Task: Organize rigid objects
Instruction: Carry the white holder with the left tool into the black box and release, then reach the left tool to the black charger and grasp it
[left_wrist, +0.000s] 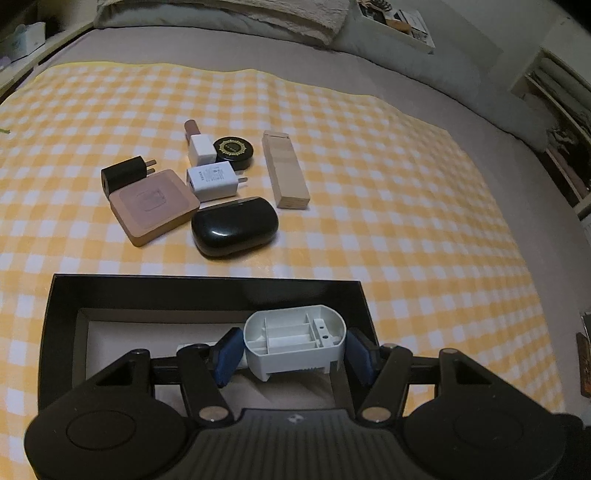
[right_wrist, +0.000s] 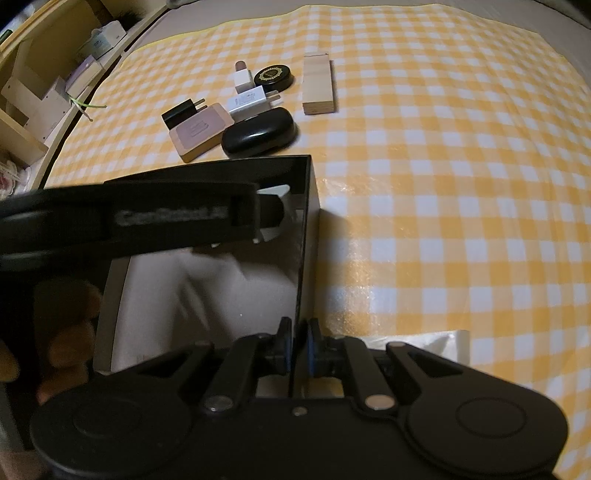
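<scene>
We see a yellow-and-white checked cloth (left_wrist: 388, 184) spread over a grey bed sheet (left_wrist: 424, 88), with a pale fuzzy pillow (left_wrist: 229, 14) lying at the bed's far edge. Beyond the bed's left edge stands a light wooden shelf unit (right_wrist: 33, 110) holding small white boxes (right_wrist: 107, 37).
</scene>
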